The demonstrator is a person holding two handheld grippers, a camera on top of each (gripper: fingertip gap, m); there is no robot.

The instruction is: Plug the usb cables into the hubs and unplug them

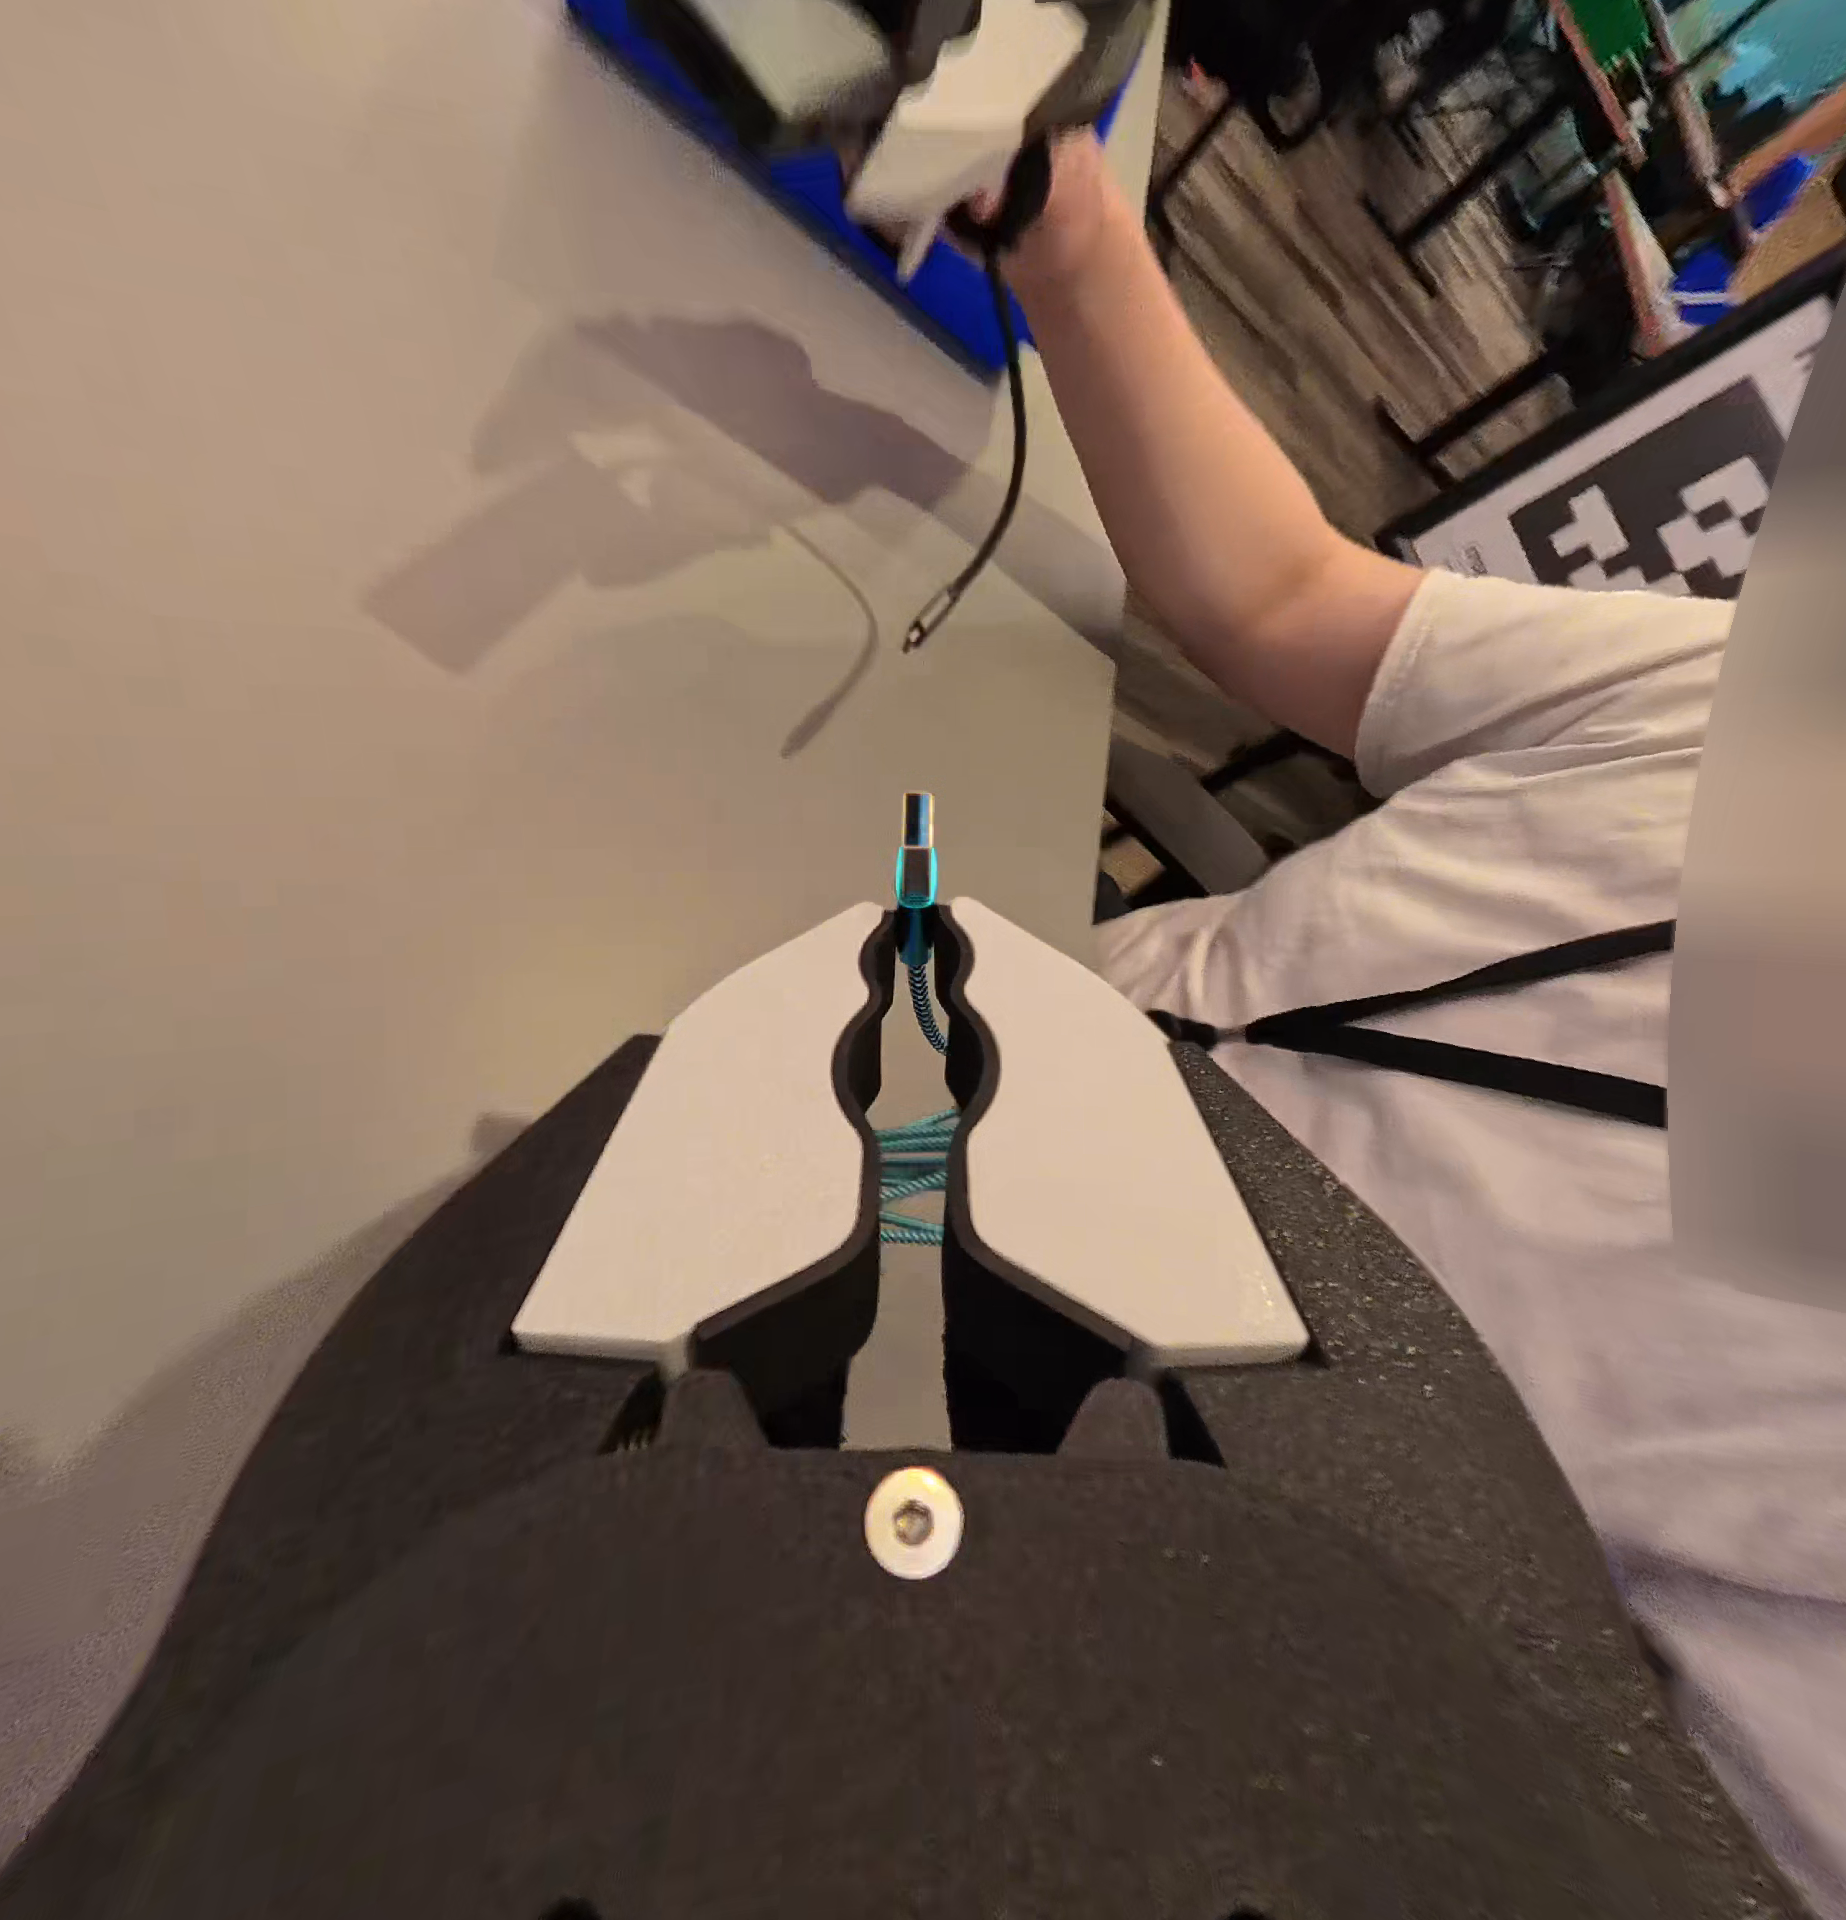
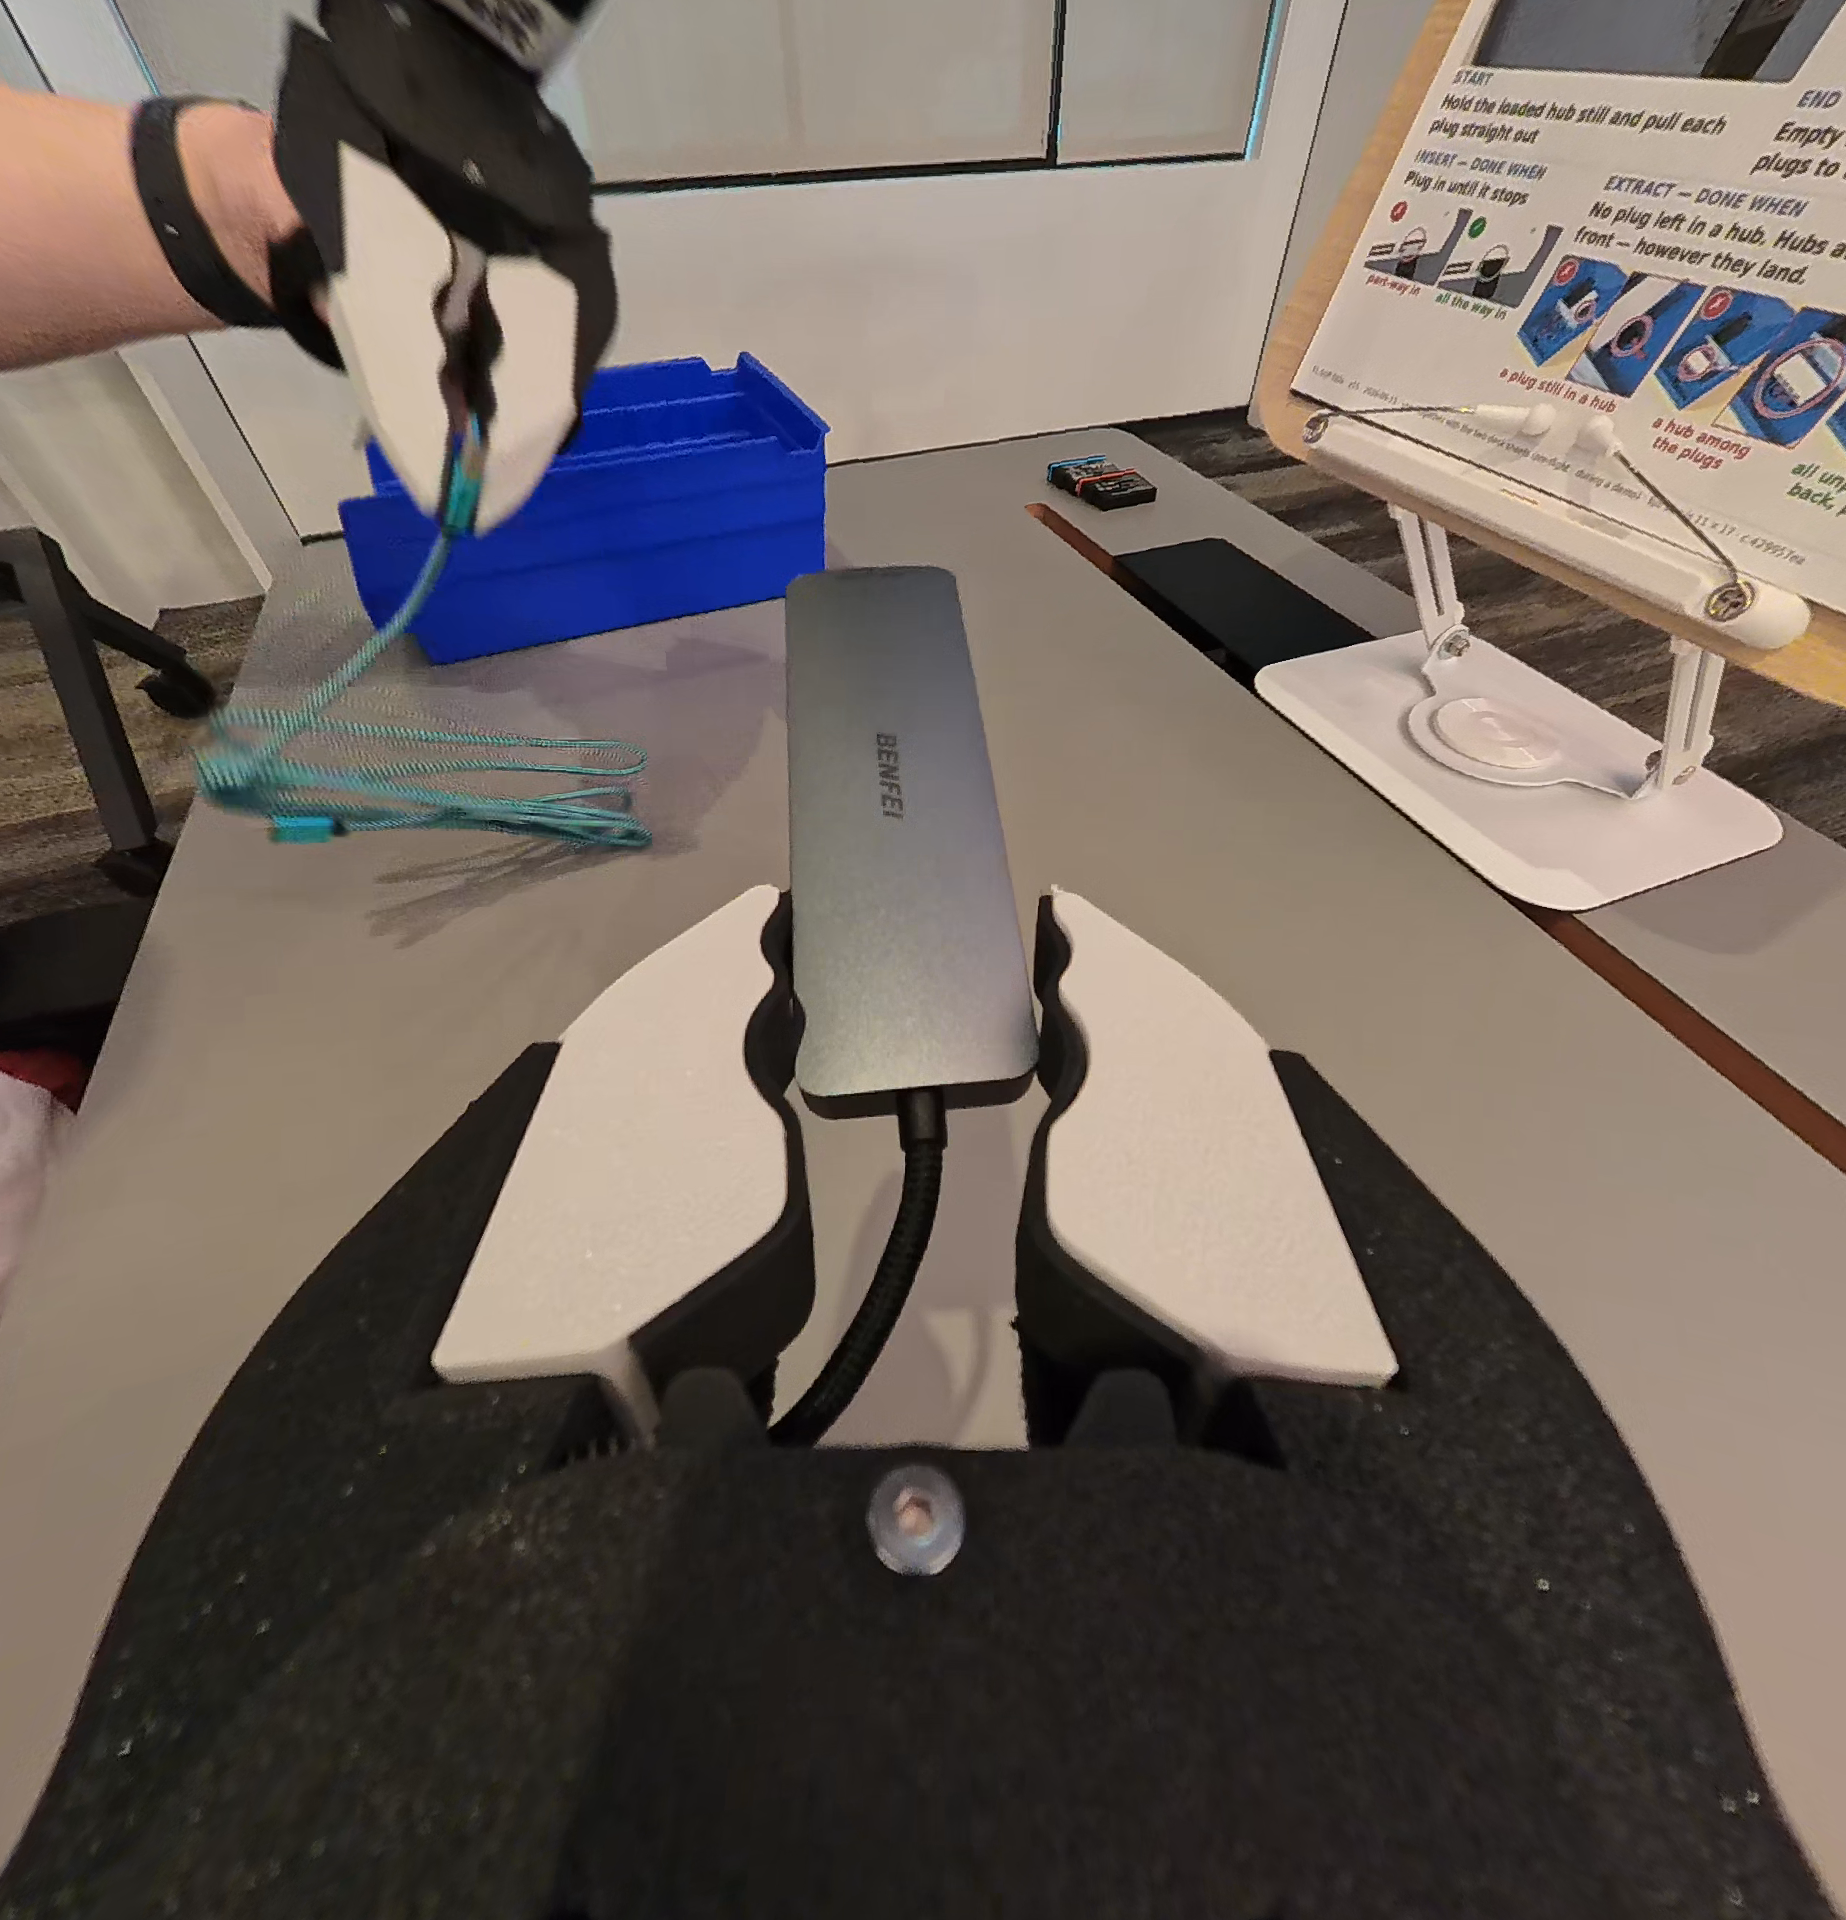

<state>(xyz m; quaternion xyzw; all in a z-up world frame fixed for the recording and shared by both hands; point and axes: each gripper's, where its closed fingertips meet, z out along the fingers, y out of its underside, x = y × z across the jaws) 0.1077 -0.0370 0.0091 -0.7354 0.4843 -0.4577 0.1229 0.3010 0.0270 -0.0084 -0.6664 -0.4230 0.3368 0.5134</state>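
In front of the blue bin, only the right wrist view shows the grey hub lengthwise between the fingers of the right claw, which pinches its near end; its black lead trails back between the fingers. The left claw hangs above the surface left of the bin, tilted down, held by a hand with a black strap. The left wrist view alone shows the left claw pressed onto the teal usb cable, whose metal plug juts past the tips. The coiled rest of the cable lies left of the hub.
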